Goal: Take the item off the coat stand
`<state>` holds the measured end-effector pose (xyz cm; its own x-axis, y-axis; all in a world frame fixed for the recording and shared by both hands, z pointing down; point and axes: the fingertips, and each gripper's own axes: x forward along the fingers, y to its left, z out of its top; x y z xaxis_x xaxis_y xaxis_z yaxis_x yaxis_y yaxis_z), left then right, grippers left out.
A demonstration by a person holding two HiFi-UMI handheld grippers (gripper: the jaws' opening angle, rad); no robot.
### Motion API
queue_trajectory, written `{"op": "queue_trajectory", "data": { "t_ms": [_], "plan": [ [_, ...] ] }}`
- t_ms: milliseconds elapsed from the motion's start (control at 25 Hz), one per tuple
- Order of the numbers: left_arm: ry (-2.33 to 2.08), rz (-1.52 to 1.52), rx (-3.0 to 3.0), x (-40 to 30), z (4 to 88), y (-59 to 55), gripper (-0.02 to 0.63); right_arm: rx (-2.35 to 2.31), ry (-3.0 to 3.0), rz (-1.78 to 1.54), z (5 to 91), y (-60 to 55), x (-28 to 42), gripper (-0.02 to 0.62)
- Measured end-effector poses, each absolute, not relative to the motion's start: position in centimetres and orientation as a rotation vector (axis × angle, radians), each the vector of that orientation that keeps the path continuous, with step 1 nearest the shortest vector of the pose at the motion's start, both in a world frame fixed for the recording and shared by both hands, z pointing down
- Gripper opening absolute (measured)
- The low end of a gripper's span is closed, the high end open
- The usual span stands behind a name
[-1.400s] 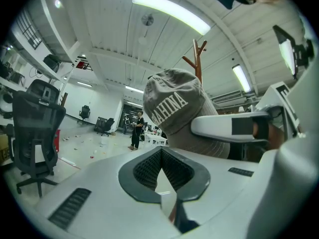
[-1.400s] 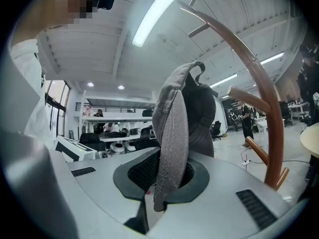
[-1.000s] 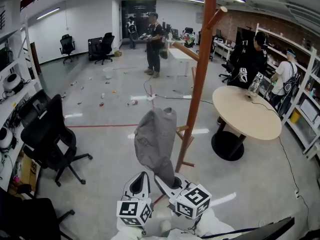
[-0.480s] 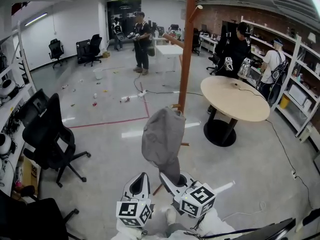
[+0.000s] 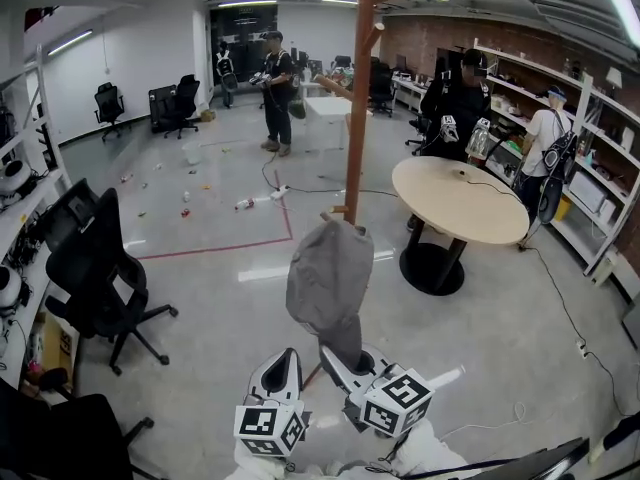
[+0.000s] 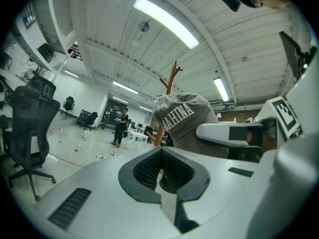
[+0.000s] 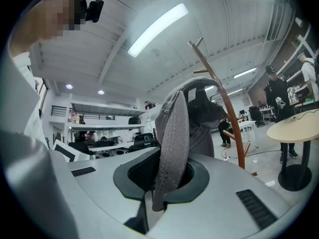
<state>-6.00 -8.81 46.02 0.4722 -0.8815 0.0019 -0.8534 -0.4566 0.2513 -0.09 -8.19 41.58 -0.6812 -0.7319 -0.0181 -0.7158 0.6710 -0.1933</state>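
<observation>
From the head view, the grey cap (image 5: 328, 278) hung clear of the coat stand (image 5: 355, 98), near you, and it could slip if you swung it. In the left gripper view, your left gripper (image 6: 160, 172) was pressed together on nothing. In the right gripper view, your right gripper (image 7: 163, 179) was nearly closed, pinching the cap's edge.

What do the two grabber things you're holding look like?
The left gripper and the right gripper are both smooth light grey plastic. Each has dark ribbed pads inside its jaws and a white cube with black square markers near the back. The person's sleeves are white.
</observation>
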Motion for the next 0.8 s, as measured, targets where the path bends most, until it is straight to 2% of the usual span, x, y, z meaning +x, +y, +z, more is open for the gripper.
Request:
{"op": "queue_trajectory", "data": {
  "t_ms": [800],
  "plan": [
    [-1.506,-0.184,2.518,-3.4,46.1,-9.3,-0.02,-1.204,2.767,-0.25,42.1,-8.8,2.6,0.035]
  ]
}}
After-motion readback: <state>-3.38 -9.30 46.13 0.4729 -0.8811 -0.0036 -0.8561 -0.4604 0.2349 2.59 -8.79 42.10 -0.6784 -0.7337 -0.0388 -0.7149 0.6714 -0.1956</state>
